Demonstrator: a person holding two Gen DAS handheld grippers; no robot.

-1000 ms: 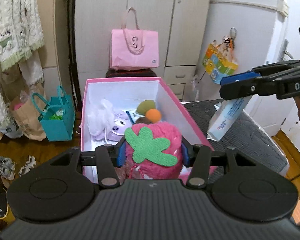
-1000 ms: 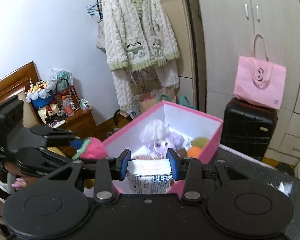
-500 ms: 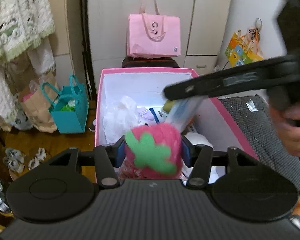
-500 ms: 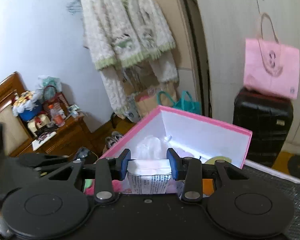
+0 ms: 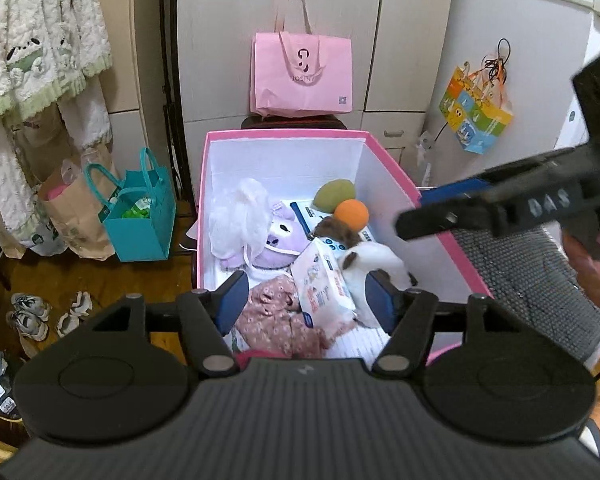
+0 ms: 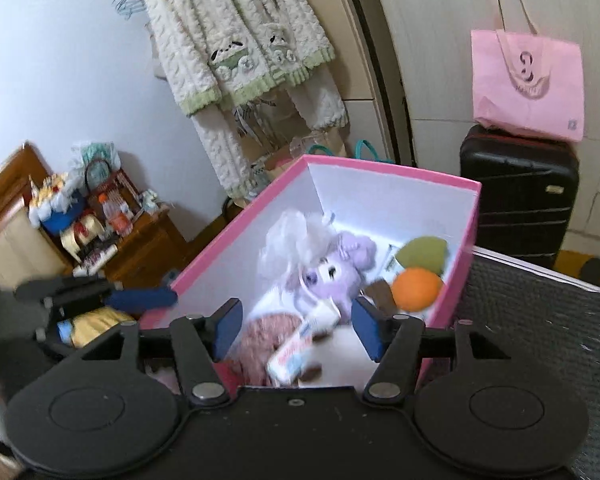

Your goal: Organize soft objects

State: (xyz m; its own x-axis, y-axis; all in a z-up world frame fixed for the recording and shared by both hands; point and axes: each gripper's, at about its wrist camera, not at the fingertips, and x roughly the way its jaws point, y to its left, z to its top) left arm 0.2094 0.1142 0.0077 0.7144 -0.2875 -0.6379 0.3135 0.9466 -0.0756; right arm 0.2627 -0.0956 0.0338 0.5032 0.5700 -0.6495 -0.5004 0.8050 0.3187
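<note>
A pink box (image 5: pixel 284 135) with white walls holds several soft things: a purple plush (image 5: pixel 278 242), white mesh (image 5: pixel 240 220), an orange ball (image 5: pixel 351 213), a green sponge (image 5: pixel 335 194), a floral pink cloth (image 5: pixel 276 320) and a tissue pack (image 5: pixel 324 280). My left gripper (image 5: pixel 306 300) hangs over the box's near end, jaws opening, nothing between its pads. A bright pink sliver of the strawberry plush (image 5: pixel 256 359) shows just under it. My right gripper (image 6: pixel 296 328) is opening above the tissue pack (image 6: pixel 300 350), which lies loose and blurred below its pads.
A black suitcase (image 6: pixel 516 192) with a pink tote bag (image 5: pixel 302 74) on it stands behind the box. A teal bag (image 5: pixel 140 216) and shoes (image 5: pixel 28 312) sit on the floor at left. A grey textured surface (image 5: pixel 540 280) borders the box's right side.
Both grippers opened. The strawberry plush left the left jaws and dropped. The tissue pack left the right jaws and lies in the box. The right gripper came lower over the box.
</note>
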